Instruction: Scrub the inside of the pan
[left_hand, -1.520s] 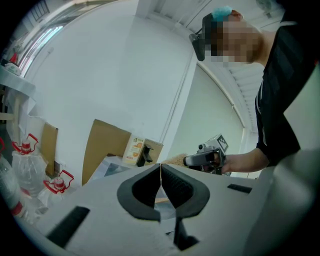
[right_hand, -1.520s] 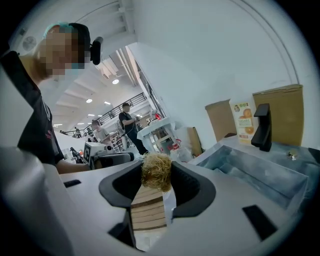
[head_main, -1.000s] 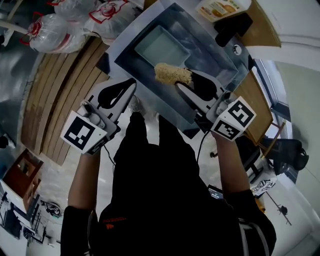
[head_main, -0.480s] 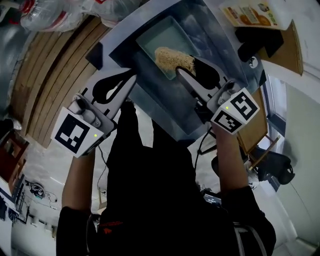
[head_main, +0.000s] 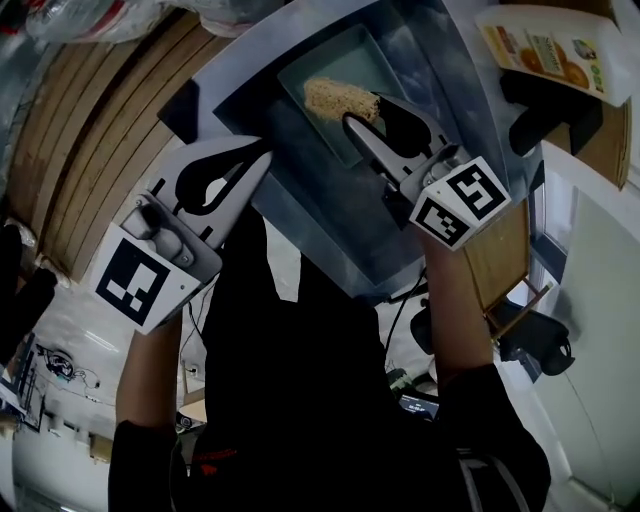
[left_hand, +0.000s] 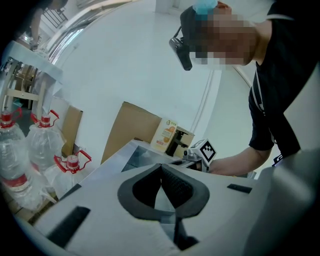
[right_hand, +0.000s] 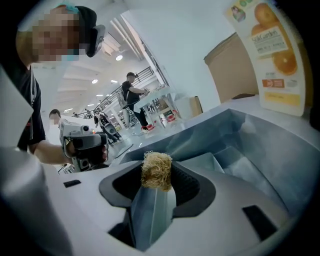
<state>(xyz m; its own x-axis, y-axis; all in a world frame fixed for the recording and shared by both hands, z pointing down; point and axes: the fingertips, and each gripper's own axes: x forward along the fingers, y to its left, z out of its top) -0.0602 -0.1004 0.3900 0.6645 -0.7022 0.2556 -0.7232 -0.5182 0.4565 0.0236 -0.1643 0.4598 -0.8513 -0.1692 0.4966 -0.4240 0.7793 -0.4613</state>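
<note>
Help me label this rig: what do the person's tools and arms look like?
The left tool and right tool are light grey wedges with black pads, each bearing a black-and-white marker cube. Thin dark cables trail back. The shirt is black, short-sleeved.

The scrubber (head_main: 338, 98) is coarse, rough tan fibre. The pan (head_main: 340, 58) is smooth, pale metal, and the sink (head_main: 330, 210) is dull steel. The slats (head_main: 90, 130) at ten o'clock are matt wood.
</note>
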